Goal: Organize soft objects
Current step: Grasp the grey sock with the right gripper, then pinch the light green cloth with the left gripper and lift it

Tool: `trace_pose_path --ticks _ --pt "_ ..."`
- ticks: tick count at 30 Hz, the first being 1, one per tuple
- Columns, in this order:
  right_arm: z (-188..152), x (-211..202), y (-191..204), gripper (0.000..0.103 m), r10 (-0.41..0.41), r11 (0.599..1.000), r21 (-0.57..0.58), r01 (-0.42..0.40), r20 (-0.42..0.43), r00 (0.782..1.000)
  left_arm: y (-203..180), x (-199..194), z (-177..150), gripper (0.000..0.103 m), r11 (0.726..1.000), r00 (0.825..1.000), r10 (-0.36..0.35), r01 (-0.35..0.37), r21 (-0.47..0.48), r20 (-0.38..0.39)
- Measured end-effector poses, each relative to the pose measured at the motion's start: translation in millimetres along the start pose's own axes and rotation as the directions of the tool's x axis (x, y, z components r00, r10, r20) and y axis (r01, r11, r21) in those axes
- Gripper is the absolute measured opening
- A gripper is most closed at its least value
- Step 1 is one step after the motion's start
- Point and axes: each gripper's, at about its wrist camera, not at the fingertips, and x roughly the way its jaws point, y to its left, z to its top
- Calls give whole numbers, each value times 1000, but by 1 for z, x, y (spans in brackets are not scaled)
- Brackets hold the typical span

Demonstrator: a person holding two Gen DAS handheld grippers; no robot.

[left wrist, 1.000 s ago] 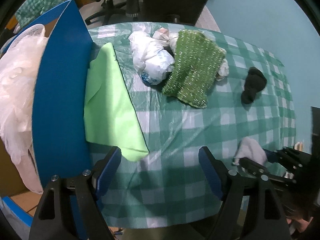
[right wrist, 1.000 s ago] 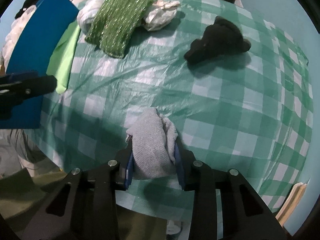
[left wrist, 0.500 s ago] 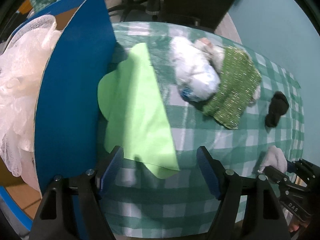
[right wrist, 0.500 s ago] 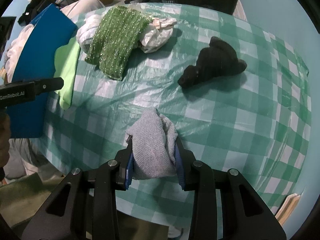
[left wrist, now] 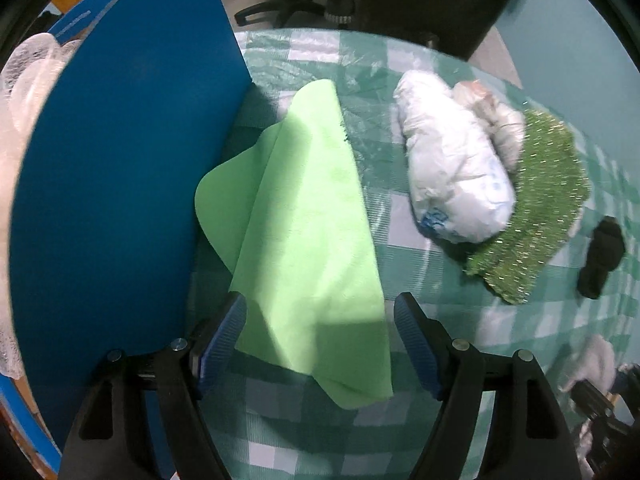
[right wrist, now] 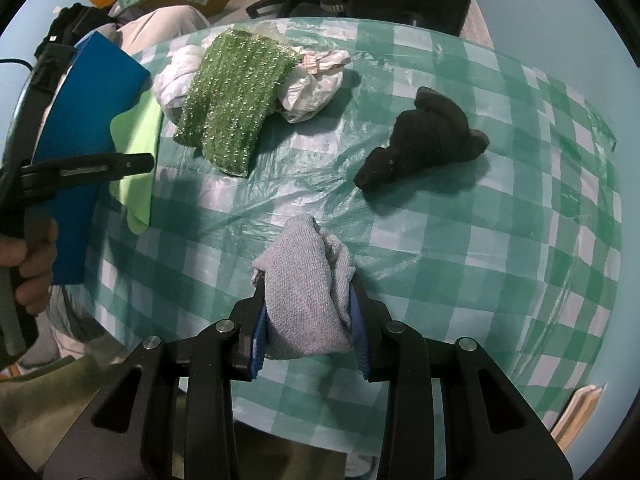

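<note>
Your left gripper [left wrist: 320,332] hangs with its jaws spread wide over the near end of the light green cloth [left wrist: 308,240]. The blue panel [left wrist: 120,184] stands just left of it; a white bundle [left wrist: 452,176] lies farther right.

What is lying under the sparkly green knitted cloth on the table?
The green knitted cloth lies over crumpled white plastic bags, which stick out on both sides. Anything else beneath it is covered.

- The left wrist view looks forward along the left hand-held gripper [left wrist: 320,340], low and close over the desk's [left wrist: 400,420] left edge beside a blue panel [left wrist: 120,180].
- The right wrist view looks from the desk's near edge toward its far side, higher and wider.
- Both views share the green cloth [left wrist: 312,220] [right wrist: 138,152], sparkly cloth [left wrist: 536,208] [right wrist: 236,100], white bag [left wrist: 452,172] and black item [left wrist: 602,256] [right wrist: 424,136].
</note>
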Motion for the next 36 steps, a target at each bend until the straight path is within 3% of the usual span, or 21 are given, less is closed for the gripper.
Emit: trace_pose_path --ticks 6,9,11,13,24,36 --pt "-4 -7 -8 34 -7 999 32 7 6 1000 8 5 -4 73 999 1000 -27 27 -33 8" --pt "-5 -7 -8 34 -11 999 38 11 8 1000 9 1 -7 46 1000 999 -29 29 0 34" --pt "-5 -6 -8 34 -13 999 41 13 10 1000 7 -2 -9 19 999 999 -33 32 18 36" --pt "-5 -7 -7 34 -13 999 43 13 13 1000 11 -2 -10 9 999 999 -40 39 20 32" --pt "-1 -11 0 34 -13 999 34 12 39 999 22 -20 -50 4 995 996 -81 78 66 47" --pt "9 -31 13 34 -22 1000 19 20 86 996 22 -63 -89 4 988 989 -62 41 152 138"
